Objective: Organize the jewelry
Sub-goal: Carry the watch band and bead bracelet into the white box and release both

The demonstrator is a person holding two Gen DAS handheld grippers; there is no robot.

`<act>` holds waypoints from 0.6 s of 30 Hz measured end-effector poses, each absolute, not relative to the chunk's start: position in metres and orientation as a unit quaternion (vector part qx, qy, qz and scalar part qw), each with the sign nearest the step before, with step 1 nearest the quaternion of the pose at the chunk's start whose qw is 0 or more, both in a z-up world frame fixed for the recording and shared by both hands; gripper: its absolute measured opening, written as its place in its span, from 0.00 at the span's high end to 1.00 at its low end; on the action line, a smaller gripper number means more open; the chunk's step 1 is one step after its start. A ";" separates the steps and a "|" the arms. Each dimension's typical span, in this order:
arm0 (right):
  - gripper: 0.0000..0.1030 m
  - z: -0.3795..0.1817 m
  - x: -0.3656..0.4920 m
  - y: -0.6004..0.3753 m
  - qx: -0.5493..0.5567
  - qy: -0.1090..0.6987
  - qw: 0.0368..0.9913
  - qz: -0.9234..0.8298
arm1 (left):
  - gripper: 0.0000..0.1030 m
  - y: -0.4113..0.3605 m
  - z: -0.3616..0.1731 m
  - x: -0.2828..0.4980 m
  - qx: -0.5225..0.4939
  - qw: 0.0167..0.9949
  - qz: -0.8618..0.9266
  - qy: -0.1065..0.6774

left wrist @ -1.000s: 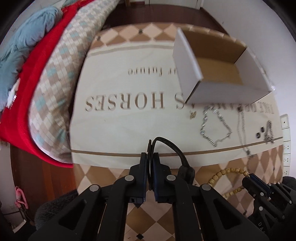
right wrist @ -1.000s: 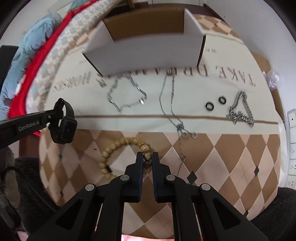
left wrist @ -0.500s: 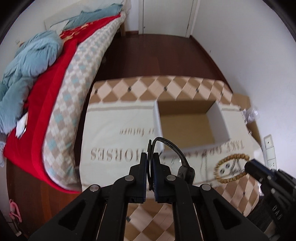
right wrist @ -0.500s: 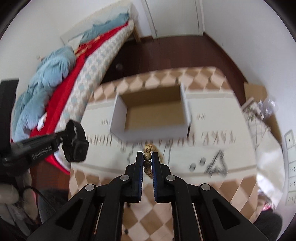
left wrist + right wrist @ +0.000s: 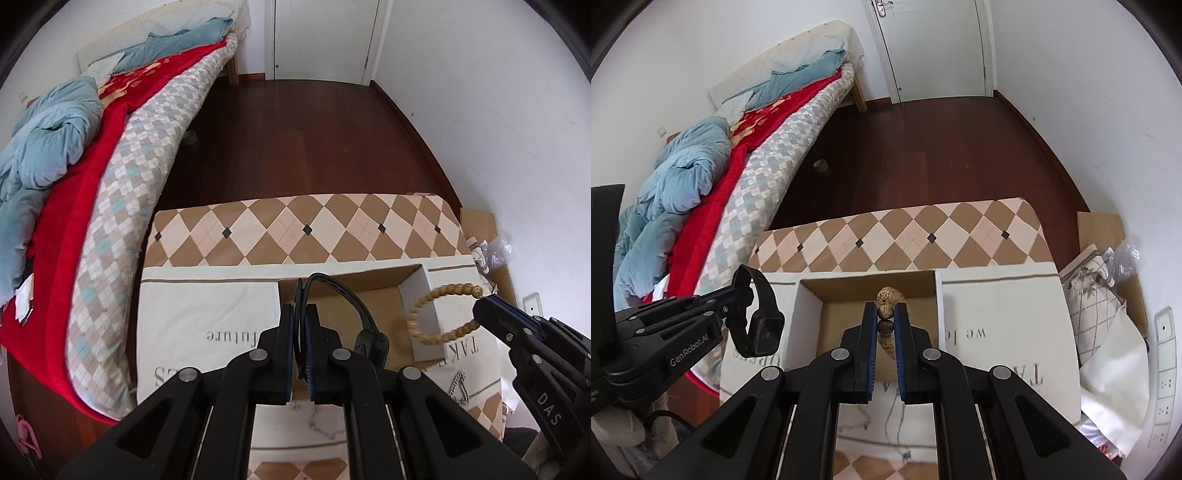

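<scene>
My left gripper [image 5: 300, 308] is shut on the strap of a black wristband watch [image 5: 364, 332], held in the air above the table; it also shows in the right wrist view [image 5: 759, 325]. My right gripper [image 5: 885, 308] is shut on a tan wooden bead bracelet [image 5: 886, 314], which hangs as a loop in the left wrist view [image 5: 439, 314] over the right wall of the open cardboard box [image 5: 419, 284]. The box [image 5: 809, 306] lies below both grippers. Silver chains [image 5: 458, 386] lie on the cream cloth [image 5: 207, 314] near the front.
The table has a brown diamond-pattern cover [image 5: 295, 229]. A bed with red and blue bedding [image 5: 74, 155] runs along the left. Bags and cardboard [image 5: 1104, 280] stand at the right by the wall. Dark wood floor [image 5: 295, 129] lies beyond the table.
Both grippers have risen high above the table. The right one lifted the bead bracelet off the cover and carried it over the box. The left still holds the watch.
</scene>
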State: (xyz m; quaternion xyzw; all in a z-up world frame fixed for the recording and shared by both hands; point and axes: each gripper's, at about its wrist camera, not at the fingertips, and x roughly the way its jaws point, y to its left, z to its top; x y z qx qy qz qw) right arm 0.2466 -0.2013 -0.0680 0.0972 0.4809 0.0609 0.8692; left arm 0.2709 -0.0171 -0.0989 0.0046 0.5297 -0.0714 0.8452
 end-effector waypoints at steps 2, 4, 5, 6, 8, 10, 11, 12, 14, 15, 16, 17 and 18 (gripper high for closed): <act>0.91 -0.078 0.259 -0.202 0.098 0.488 0.865 0.062 | 0.97 -0.018 -0.107 0.279 0.001 0.840 -0.072 0.538; 0.91 -0.088 0.267 -0.202 0.098 0.494 0.861 0.063 | 0.97 -0.018 -0.117 0.285 -0.001 0.835 -0.073 0.546; 0.91 -0.092 0.271 -0.202 0.099 0.497 0.860 0.064 | 0.97 -0.018 -0.122 0.288 -0.003 0.831 -0.073 0.551; 0.91 -0.095 0.273 -0.201 0.098 0.499 0.858 0.065 | 0.97 -0.017 -0.129 0.291 -0.008 0.827 -0.075 0.558; 0.91 -0.101 0.280 -0.201 0.098 0.503 0.856 0.069 | 0.96 -0.016 -0.139 0.296 -0.020 0.817 -0.082 0.571; 0.91 -0.107 0.287 -0.201 0.105 0.510 0.850 0.078 | 0.90 -0.014 -0.146 0.299 -0.036 0.807 -0.080 0.583; 0.91 -0.109 0.289 -0.201 0.108 0.515 0.846 0.086 | 0.88 -0.014 -0.148 0.300 -0.042 0.805 -0.083 0.587; 0.91 -0.111 0.293 -0.200 0.110 0.521 0.842 0.090 | 0.85 -0.013 -0.151 0.300 -0.046 0.803 -0.085 0.588; 0.90 -0.117 0.298 -0.202 0.120 0.530 0.834 0.098 | 0.84 -0.014 -0.152 0.302 -0.049 0.802 -0.083 0.589; 0.90 -0.119 0.300 -0.202 0.120 0.537 0.829 0.101 | 0.81 -0.013 -0.153 0.302 -0.049 0.803 -0.079 0.589; 0.89 -0.120 0.302 -0.203 0.119 0.541 0.827 0.100 | 0.77 -0.013 -0.152 0.302 -0.050 0.803 -0.078 0.589; 0.87 -0.122 0.303 -0.203 0.117 0.545 0.825 0.098 | 0.59 -0.013 -0.151 0.303 -0.049 0.804 -0.077 0.587; 0.80 -0.122 0.302 -0.204 0.113 0.546 0.825 0.092 | 0.37 -0.013 -0.150 0.302 -0.045 0.809 -0.074 0.582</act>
